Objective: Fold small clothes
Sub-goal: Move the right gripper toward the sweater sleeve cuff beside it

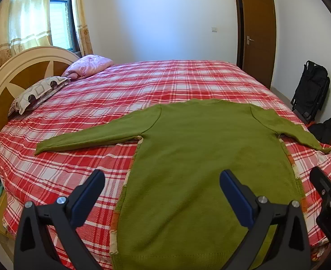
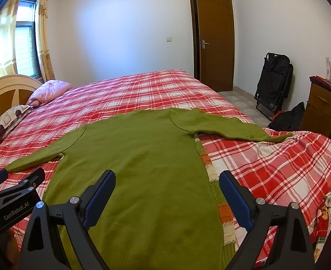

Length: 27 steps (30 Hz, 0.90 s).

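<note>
A green knitted sweater (image 1: 201, 157) (image 2: 138, 155) lies flat on the red plaid bed, hem nearest me and both sleeves spread out sideways. A patchwork knit edge shows along its sides. My left gripper (image 1: 162, 191) hovers open above the hem's left part, one finger over the bedspread and one over the sweater. My right gripper (image 2: 167, 191) hovers open above the hem's right part, straddling the sweater's right edge. Nothing sits between either pair of fingers. Each gripper shows at the edge of the other's view: the right gripper (image 1: 329, 191), the left gripper (image 2: 14, 191).
The bed (image 1: 142, 83) fills the room's middle, with a headboard (image 1: 12, 76) and two pillows (image 1: 39, 92) at the left. A brown door (image 2: 217, 40), a folded black chair (image 2: 273, 83), bags on the floor and a wooden dresser (image 2: 323, 105) stand at the right.
</note>
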### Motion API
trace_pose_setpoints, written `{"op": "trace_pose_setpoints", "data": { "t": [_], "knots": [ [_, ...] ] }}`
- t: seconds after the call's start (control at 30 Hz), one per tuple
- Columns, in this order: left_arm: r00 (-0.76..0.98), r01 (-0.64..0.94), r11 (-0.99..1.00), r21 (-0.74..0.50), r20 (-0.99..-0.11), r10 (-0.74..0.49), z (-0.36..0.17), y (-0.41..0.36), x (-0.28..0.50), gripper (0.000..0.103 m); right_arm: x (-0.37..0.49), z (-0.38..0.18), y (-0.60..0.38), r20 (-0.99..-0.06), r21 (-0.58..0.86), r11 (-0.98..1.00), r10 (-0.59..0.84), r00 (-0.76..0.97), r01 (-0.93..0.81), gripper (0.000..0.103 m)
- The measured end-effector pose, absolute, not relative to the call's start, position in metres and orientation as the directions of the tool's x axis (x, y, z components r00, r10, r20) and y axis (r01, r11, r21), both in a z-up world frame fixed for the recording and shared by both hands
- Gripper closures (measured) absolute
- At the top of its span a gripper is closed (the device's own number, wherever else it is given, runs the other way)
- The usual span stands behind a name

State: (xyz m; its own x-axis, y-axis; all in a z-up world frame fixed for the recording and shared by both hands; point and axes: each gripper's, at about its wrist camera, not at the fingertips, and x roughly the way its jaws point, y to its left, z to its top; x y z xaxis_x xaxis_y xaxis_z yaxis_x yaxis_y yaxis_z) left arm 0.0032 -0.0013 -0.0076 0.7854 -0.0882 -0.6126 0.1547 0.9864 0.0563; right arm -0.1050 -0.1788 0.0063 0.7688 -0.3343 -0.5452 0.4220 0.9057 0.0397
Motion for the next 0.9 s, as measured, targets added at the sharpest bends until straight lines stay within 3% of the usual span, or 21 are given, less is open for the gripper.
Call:
{"op": "trace_pose_setpoints", "data": {
  "t": [0.9],
  "knots": [
    [0.784,0.165,0.984,0.068,-0.615,-0.089,-0.012,-0.008,0.002,0.000,-0.096,0.002,-0.195,-0.558,0.009,0.891,-0.371,0.742,0.453,0.009]
  ]
}}
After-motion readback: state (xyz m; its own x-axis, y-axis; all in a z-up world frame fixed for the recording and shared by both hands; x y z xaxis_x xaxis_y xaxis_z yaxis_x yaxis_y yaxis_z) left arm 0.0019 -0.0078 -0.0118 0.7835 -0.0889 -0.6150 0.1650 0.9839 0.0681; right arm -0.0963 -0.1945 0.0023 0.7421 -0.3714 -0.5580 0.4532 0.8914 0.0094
